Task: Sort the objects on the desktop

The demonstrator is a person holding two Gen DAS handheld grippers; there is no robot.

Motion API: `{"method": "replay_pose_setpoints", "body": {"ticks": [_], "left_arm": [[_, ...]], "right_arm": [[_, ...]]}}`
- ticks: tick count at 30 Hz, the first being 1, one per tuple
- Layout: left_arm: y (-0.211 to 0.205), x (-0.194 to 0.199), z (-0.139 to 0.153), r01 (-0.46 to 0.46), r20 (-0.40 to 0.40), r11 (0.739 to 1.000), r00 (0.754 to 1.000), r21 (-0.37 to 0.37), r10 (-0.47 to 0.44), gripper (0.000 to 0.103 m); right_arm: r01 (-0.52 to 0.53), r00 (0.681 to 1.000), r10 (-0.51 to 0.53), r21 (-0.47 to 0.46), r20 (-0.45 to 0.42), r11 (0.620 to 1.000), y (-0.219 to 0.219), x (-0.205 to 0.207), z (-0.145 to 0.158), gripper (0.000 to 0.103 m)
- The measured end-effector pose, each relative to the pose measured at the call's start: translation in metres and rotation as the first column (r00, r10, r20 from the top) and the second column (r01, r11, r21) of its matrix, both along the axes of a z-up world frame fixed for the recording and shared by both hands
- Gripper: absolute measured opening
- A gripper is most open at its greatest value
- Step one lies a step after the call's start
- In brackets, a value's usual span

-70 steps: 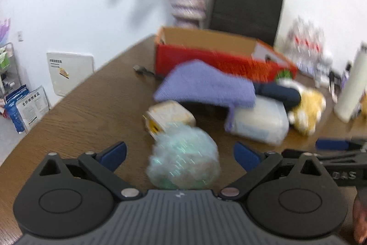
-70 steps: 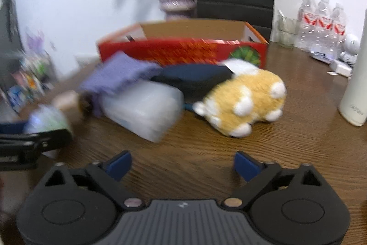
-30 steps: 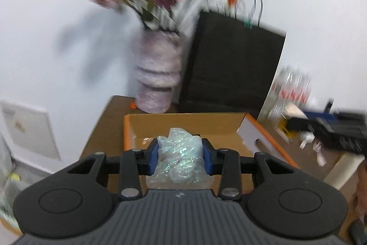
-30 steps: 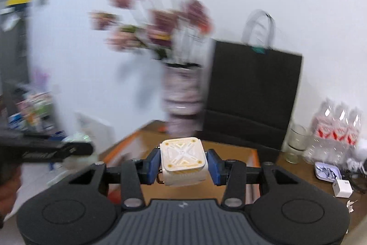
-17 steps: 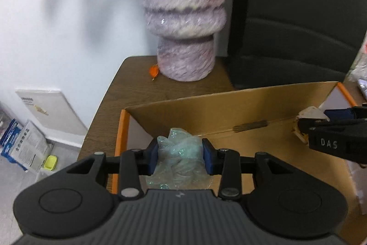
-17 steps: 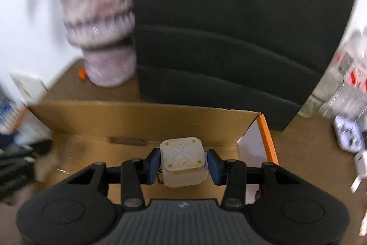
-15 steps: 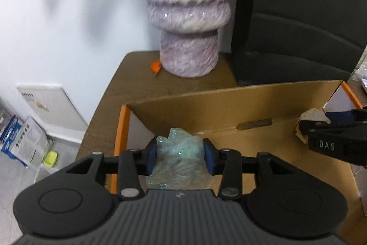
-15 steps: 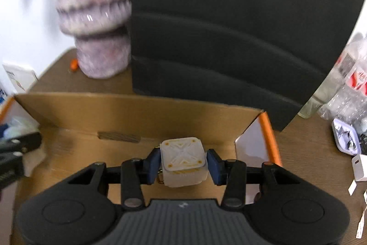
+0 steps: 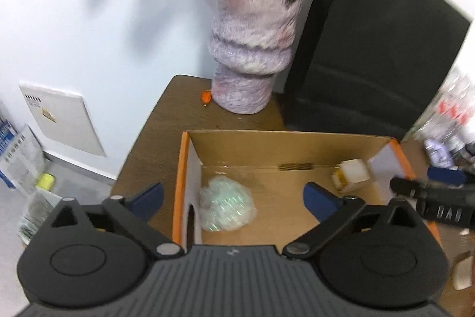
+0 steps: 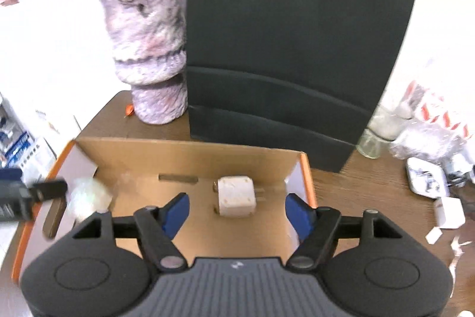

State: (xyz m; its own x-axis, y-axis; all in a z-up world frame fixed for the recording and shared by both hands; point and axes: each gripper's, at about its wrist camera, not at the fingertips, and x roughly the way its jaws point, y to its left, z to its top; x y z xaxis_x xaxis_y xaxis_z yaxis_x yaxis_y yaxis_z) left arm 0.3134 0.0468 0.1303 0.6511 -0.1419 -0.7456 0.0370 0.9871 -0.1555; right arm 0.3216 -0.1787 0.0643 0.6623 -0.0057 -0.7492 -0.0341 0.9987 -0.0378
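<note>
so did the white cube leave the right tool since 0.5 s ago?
Yes. The white cube dropped from the right tool onto the cardboard box floor.

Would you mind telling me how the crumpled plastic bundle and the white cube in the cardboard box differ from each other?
The plastic bundle is soft, crumpled and translucent with a greenish shimmer; the white cube is rigid, opaque and cream with rounded corners. The bundle lies at the box's left end, the cube nearer its right end. The bundle looks bulkier and shapeless, the cube compact and regular. Both rest loose on the floor of the cardboard box, with each set of tongs open above them.
</note>
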Motion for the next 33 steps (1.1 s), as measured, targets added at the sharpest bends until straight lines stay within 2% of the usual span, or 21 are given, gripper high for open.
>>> {"method": "replay_pose_setpoints", "body": {"ticks": [2, 3, 4, 7, 11, 15, 21, 24, 29, 31, 33], "left_arm": [[0.007, -0.013, -0.001, 0.012, -0.004, 0.999, 1.000, -0.050, -0.012, 0.103], [0.009, -0.024, -0.002, 0.001, -0.015, 0.999, 1.000, -0.045, -0.002, 0.103], [0.011, -0.034, -0.002, -0.013, -0.012, 1.000, 1.000, -0.027, 0.012, 0.103], [0.014, -0.075, 0.003, -0.041, 0.075, 0.999, 0.996, 0.020, 0.039, 0.103], [0.009, -0.138, 0.006, -0.041, 0.175, 0.996, 0.984, 0.083, 0.025, 0.103], [-0.009, -0.197, -0.007, -0.036, 0.255, 0.982, 0.967, 0.183, -0.012, 0.103], [-0.023, -0.259, -0.031, -0.043, 0.345, 0.989, 0.938, 0.141, -0.008, 0.103], [-0.029, -0.288, -0.048, 0.002, 0.394, 0.990, 0.917, 0.141, -0.058, 0.103], [-0.031, -0.323, -0.071, -0.001, 0.380, 0.996, 0.924, 0.094, -0.035, 0.103], [-0.030, -0.339, -0.081, 0.001, 0.385, 0.997, 0.922, 0.083, -0.033, 0.103], [-0.031, -0.354, -0.089, 0.010, 0.394, 0.997, 0.918, 0.079, -0.040, 0.103]], "right_arm": [[-0.016, 0.999, 0.016, -0.012, 0.027, 1.000, 0.000, -0.024, 0.005, 0.078], [-0.024, 0.999, 0.025, -0.011, 0.043, 1.000, -0.001, -0.035, 0.006, 0.079], [-0.033, 0.998, 0.033, -0.007, 0.058, 0.999, -0.003, -0.048, 0.008, 0.079], [-0.053, 0.991, 0.051, 0.014, 0.125, 0.998, -0.008, -0.088, 0.012, 0.079], [-0.069, 0.982, 0.052, 0.086, 0.184, 0.994, -0.015, -0.137, 0.012, 0.079], [-0.083, 0.972, 0.055, 0.118, 0.229, 0.989, -0.018, -0.186, 0.011, 0.081], [-0.088, 0.945, 0.056, 0.086, 0.321, 0.992, -0.021, -0.253, -0.014, 0.084], [-0.082, 0.940, 0.045, 0.098, 0.338, 0.992, -0.024, -0.283, -0.034, 0.085], [-0.091, 0.943, 0.055, 0.097, 0.328, 0.991, -0.023, -0.326, -0.061, 0.087], [-0.092, 0.936, 0.055, 0.091, 0.349, 0.992, -0.022, -0.345, -0.069, 0.093], [-0.110, 0.936, 0.072, 0.089, 0.345, 0.990, -0.022, -0.358, -0.074, 0.093]]}}
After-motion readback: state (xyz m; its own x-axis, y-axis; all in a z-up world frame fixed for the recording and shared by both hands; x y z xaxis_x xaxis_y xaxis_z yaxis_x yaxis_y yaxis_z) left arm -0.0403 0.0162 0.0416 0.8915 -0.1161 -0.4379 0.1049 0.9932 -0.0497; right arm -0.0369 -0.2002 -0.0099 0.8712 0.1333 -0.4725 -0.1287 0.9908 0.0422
